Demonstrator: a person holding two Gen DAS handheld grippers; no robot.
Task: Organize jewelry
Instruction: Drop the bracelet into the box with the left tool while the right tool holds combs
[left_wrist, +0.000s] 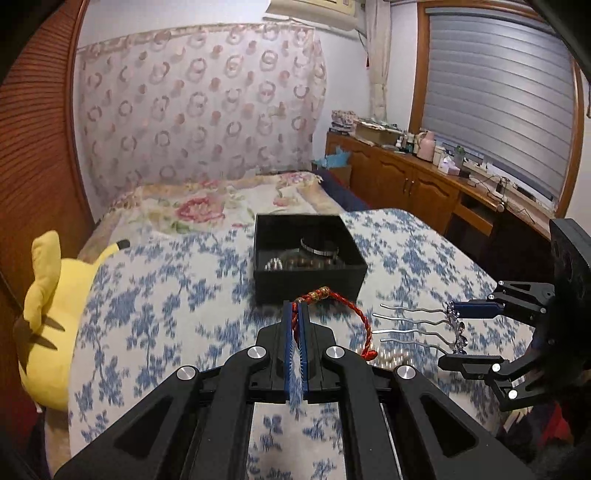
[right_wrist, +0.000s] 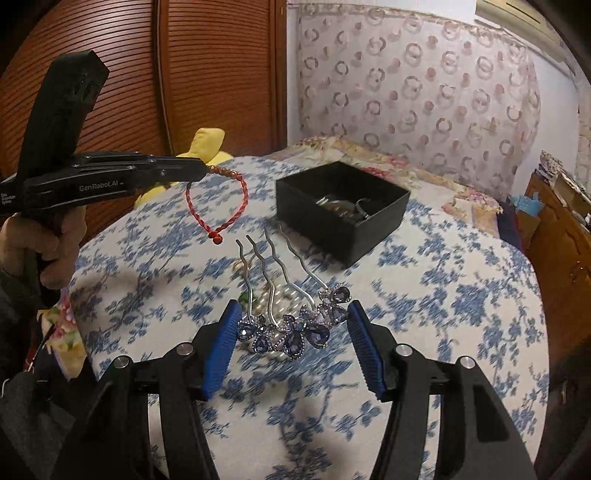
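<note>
Bracelet (left_wrist: 345, 314): pinched between the closed pads of the left gripper (left_wrist: 295, 308); rest of the loop hangs out toward 3 o'clock, off the bedspread (left_wrist: 147, 295).
Bracelet look: red braided cord, gold beads near the grip, red knot at the loose end.
Comb (right_wrist: 291, 314): jewelled end sits between the pads of the right gripper (right_wrist: 291, 332), which are spread moderately wide; contact with the pads unclear.
Comb look: four wavy silver prongs, purple teardrop stones.
Comb axis: long axis along the gripper line, prongs pointing to 12 o'clock, toward the box (right_wrist: 376, 236).
Box: black, open, at 12 o'clock on the bedspread, metal pieces inside.
</note>
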